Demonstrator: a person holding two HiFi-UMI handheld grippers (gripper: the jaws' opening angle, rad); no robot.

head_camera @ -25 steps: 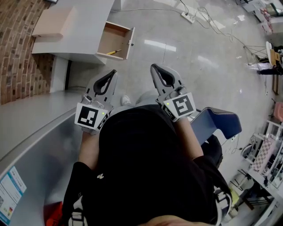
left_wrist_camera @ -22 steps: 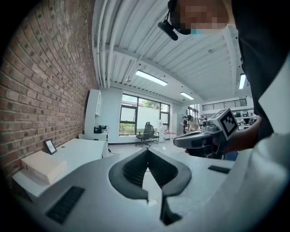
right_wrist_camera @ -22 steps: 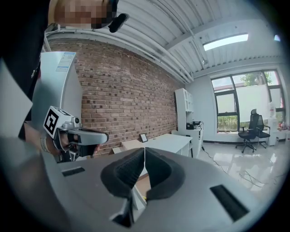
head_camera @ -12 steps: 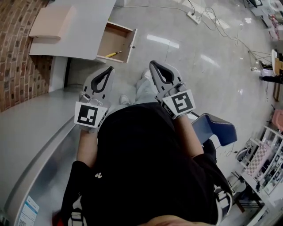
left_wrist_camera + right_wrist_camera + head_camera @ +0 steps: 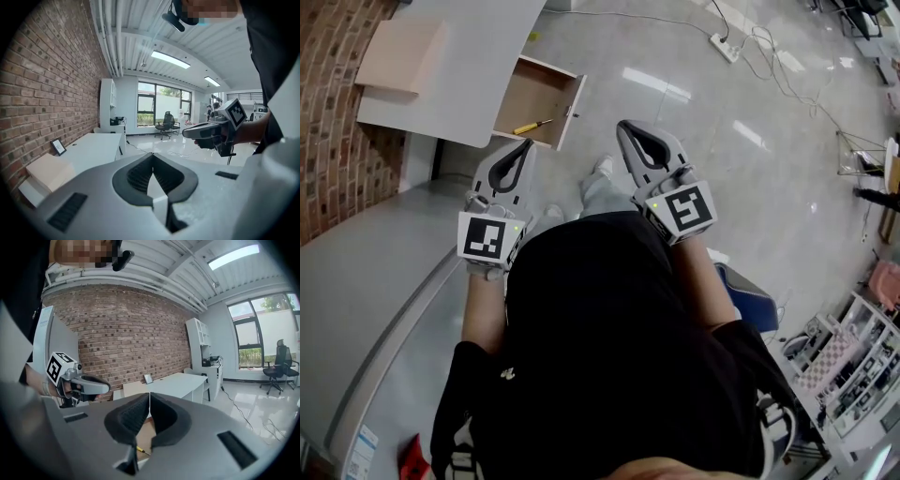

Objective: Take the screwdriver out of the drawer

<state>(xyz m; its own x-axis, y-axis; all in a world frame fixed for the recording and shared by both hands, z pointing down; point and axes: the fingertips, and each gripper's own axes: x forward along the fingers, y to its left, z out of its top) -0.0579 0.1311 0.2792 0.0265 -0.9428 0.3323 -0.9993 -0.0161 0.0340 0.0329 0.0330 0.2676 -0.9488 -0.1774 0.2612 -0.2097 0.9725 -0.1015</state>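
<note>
Inside the pulled-out drawer (image 5: pixel 536 92) of the white bench (image 5: pixel 464 52), the screwdriver (image 5: pixel 532 126) lies on the wooden bottom along the wall nearest the person, with its yellow handle at the left end in the head view. Its tip is too small to make out there, and the right gripper view catches only a sliver of it through the gap beneath the fingers (image 5: pixel 129 420). The left gripper (image 5: pixel 523 143) is closed with nothing between its fingers, and its tips stop just short of the drawer's near corner. The right gripper (image 5: pixel 624 126) is likewise closed and empty, over the glossy floor (image 5: pixel 694 141) beside the drawer front. Both are held out side by side ahead of the person's dark top (image 5: pixel 609 356), tilted slightly downward, and neither touches the drawer. The hands holding them are mostly hidden behind the marker cubes. A flat cardboard box (image 5: pixel 398 56) rests on the bench by the brick wall (image 5: pixel 328 141).
</note>
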